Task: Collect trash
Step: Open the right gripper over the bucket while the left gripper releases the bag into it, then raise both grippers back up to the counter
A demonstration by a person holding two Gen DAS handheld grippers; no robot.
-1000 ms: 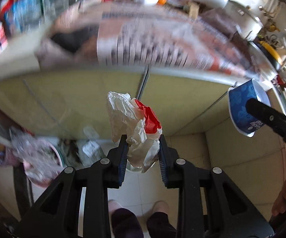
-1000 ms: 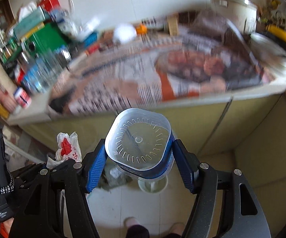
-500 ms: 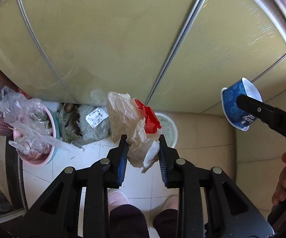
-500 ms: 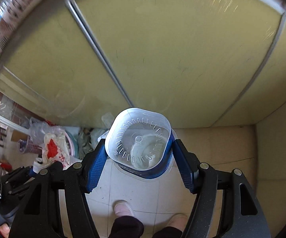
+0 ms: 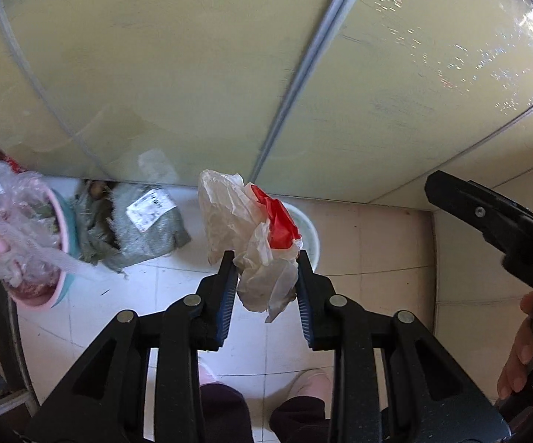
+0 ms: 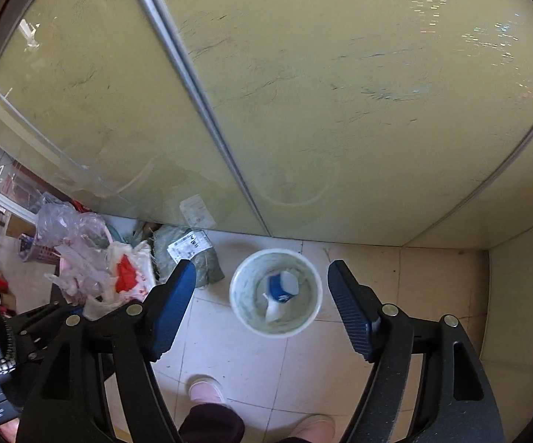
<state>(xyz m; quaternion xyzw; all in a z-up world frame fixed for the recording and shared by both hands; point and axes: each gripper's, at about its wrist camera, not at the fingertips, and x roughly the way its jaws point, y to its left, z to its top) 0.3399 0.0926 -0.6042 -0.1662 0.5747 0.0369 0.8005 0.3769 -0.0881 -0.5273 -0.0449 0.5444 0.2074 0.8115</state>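
Note:
My left gripper [image 5: 265,264] is shut on a crumpled white and red plastic bag [image 5: 251,232] and holds it above the floor, over the white trash bin [image 5: 309,234]. In the right wrist view the bin [image 6: 242,308] stands on the tiled floor straight below my right gripper [image 6: 261,269], which is open and empty. The blue and white cup [image 6: 281,288] lies inside the bin. The bag also shows at the left of the right wrist view [image 6: 126,277].
Yellow-green cabinet doors [image 6: 303,92] rise behind the bin. A grey-green sack with a label [image 5: 144,221] and a pink basin of plastic wrap [image 5: 26,243] lie to the left on the floor. The person's pink slippers [image 6: 205,389] stand below.
My right gripper has opened and the blue cup has dropped into the bin. Both cameras have tilted down from the counter to the floor.

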